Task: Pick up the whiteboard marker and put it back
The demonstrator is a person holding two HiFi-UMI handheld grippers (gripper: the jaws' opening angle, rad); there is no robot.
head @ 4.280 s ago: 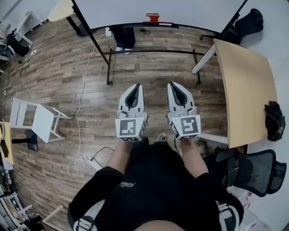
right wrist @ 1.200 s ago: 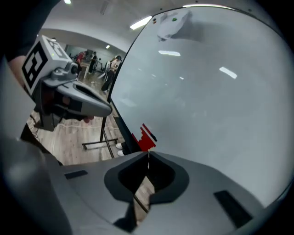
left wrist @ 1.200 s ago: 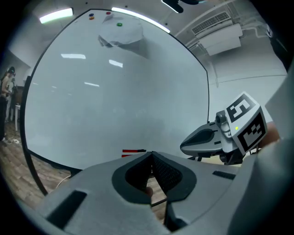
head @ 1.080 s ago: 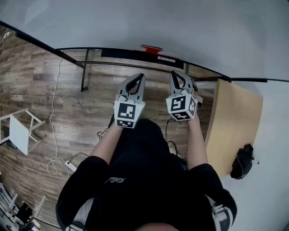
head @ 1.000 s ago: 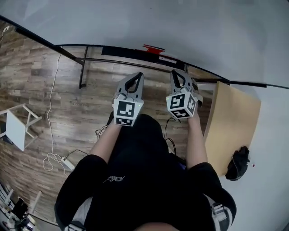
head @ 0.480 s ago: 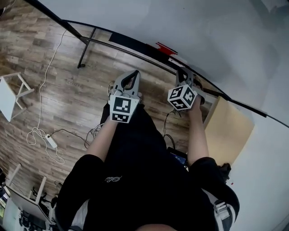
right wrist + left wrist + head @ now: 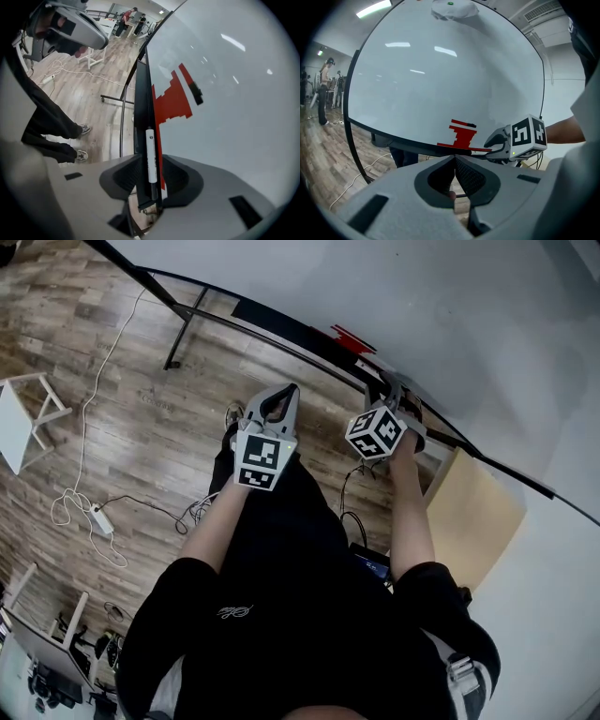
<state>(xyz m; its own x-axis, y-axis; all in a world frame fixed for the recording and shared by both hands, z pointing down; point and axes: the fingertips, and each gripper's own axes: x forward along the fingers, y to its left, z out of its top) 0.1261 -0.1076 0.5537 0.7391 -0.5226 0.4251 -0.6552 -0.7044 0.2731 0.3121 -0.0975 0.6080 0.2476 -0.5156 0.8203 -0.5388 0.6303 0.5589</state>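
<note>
Where the right gripper (image 7: 152,156) looks along its own jaws, they stand wide apart, having just been opening. The white whiteboard marker (image 7: 150,150) lies between them with neither pad pressing it. It rests lengthwise in the black tray (image 7: 140,112) that runs along the foot of the whiteboard (image 7: 234,93). The left gripper (image 7: 454,158) has its jaws closed together on nothing and points toward the same board, to the left of the right one. A red stepped patch (image 7: 174,99) with a small black piece at its top sits on the board just above the tray. Below the board spreads a wood-plank floor (image 7: 141,427). A white power strip (image 7: 98,518) lies on the floor, a white stool (image 7: 23,423) stands at the left and a pale wooden table (image 7: 473,512) at the right. Far down the room a few people (image 7: 132,14) stand. The dark print on the marker's barrel and the script logo (image 7: 232,612) on the person's black top are both too small to read.
</note>
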